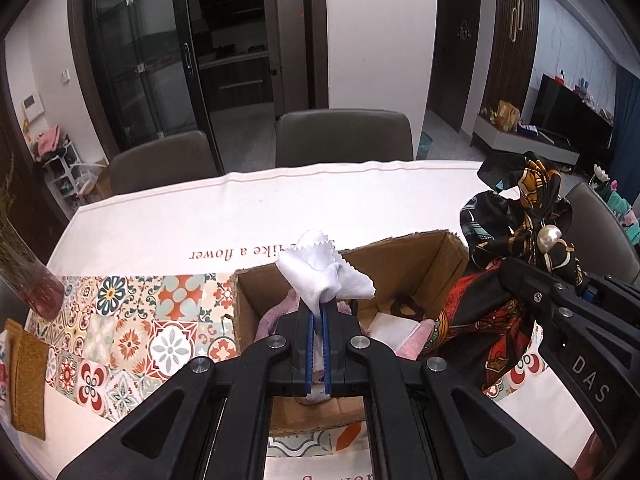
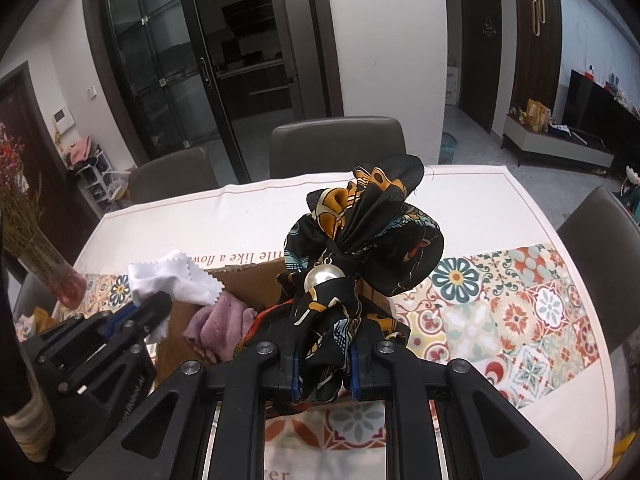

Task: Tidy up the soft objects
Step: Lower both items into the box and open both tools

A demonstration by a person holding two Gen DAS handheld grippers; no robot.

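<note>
My left gripper (image 1: 318, 312) is shut on a white cloth (image 1: 326, 272) with pinked edges, held above an open cardboard box (image 1: 420, 264). The box holds a purple towel (image 2: 218, 326), a white folded cloth (image 1: 394, 330) and a pink one. My right gripper (image 2: 322, 350) is shut on a black, orange and red patterned scarf (image 2: 372, 236) with a pearl bead (image 2: 324, 278), held at the box's right side. The scarf also shows in the left wrist view (image 1: 524, 224), with its red part (image 1: 472, 320) hanging by the box. The left gripper with the white cloth also shows in the right wrist view (image 2: 156, 304).
The table (image 1: 280, 208) has a white cloth with a tiled patterned runner (image 2: 520, 300). A vase of dried flowers (image 1: 36, 292) stands at the left, with brown mats (image 1: 28, 384) near it. Chairs (image 1: 344, 136) stand along the far edge and at the right.
</note>
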